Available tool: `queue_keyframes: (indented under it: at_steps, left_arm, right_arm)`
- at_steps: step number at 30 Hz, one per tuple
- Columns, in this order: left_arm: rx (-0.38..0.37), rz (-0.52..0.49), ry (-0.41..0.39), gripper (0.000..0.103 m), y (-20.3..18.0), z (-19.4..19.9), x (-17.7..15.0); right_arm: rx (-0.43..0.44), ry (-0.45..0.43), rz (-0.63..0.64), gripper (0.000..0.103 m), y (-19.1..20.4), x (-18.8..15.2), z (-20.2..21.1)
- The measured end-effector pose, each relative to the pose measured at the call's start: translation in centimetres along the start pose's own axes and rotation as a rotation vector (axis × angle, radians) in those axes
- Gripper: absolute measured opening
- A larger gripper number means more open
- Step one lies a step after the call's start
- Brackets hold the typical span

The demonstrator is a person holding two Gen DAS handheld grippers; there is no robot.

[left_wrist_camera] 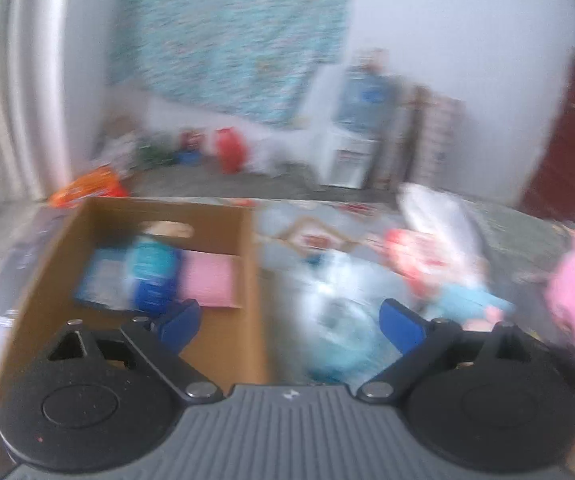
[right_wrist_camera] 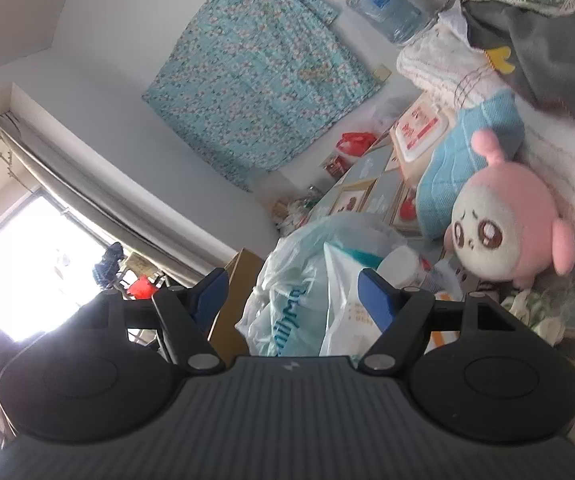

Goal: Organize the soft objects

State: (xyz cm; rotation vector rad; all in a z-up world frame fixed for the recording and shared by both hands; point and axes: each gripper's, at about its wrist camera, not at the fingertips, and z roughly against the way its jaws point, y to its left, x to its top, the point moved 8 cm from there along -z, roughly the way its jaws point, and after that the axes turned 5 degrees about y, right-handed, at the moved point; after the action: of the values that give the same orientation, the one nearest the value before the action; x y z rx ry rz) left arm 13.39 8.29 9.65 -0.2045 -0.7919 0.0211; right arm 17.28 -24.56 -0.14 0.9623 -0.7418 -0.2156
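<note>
In the left of my left view the cardboard box already holds a blue pack and a pink cloth. My left tongs gape empty. The right tongs stand apart around a crumpled plastic bag, not pressing it. The pink plush and blue pillow, at right, remain unpacked.

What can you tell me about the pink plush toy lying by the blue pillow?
The pink plush toy is round and soft, with a whitish face, big brown embroidered eyes, a small open mouth and stubby pink ears or limbs. It lies tilted on a white cloth with thin stripes, its top against the blue quilted pillow. No gripper touches it.
</note>
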Motion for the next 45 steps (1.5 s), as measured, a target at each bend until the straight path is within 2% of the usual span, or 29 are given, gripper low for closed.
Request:
queue_keyframes:
  at_steps: [3, 6, 8, 9, 10, 15, 18, 23, 28, 29, 31, 34, 39, 45]
  left_arm:
    - [-0.098, -0.076, 0.008, 0.098, -5.0, -0.1, -2.8]
    - [-0.175, -0.131, 0.055, 0.098, -9.1, -2.4, -6.0]
    - [-0.209, -0.161, 0.088, 0.097, -11.7, -4.8, -7.6]
    - [-0.222, -0.177, 0.096, 0.097, -12.8, -5.9, -8.2]
    - [-0.231, -0.193, 0.093, 0.097, -13.6, -7.0, -8.8]
    - [-0.183, -0.31, 0.054, 0.094, -16.9, -12.9, -9.9]
    - [-0.135, -0.346, 0.05, 0.09, -18.1, -15.8, -10.3]
    - [-0.086, -0.369, 0.083, 0.08, -18.9, -19.8, -10.4]
    - [-0.04, -0.346, 0.13, 0.06, -17.9, -22.1, -10.2]
    - [-0.041, -0.338, 0.141, 0.059, -17.8, -22.4, -10.2]
    - [-0.036, -0.322, 0.163, 0.043, -17.2, -23.1, -10.4]
    - [-0.052, -0.29, 0.169, 0.031, -16.5, -23.2, -10.5]
    - [-0.092, -0.242, 0.141, 0.026, -15.8, -22.1, -10.3]
    - [-0.191, -0.16, 0.066, 0.024, -14.5, -18.2, -8.9]
  right_arm:
    - [0.013, 0.026, -0.009, 0.072, -0.4, -0.7, -0.4]
    - [0.03, 0.045, -0.024, 0.07, -1.0, -1.7, -1.2]
    - [0.041, 0.062, -0.039, 0.064, -1.6, -2.4, -1.7]
    - [0.042, 0.066, -0.048, 0.055, -2.0, -2.7, -2.0]
    - [0.038, 0.07, -0.057, 0.051, -2.3, -2.9, -2.4]
    - [0.016, 0.06, -0.099, 0.04, -4.1, -2.8, -3.5]
    - [0.006, 0.046, -0.125, 0.039, -4.9, -2.4, -3.8]
    - [-0.002, 0.031, -0.151, 0.039, -6.0, -1.6, -4.8]
    - [-0.004, 0.061, -0.161, 0.038, -6.7, -1.4, -6.7]
    - [-0.005, 0.072, -0.164, 0.038, -6.8, -1.5, -7.1]
    - [-0.007, 0.096, -0.172, 0.037, -7.0, -1.6, -8.0]
    - [-0.01, 0.127, -0.18, 0.037, -7.3, -2.0, -9.4]
    - [0.033, 0.157, -0.2, 0.035, -6.9, -2.2, -10.9]
    - [0.134, 0.134, -0.17, 0.035, -4.3, -1.4, -9.5]
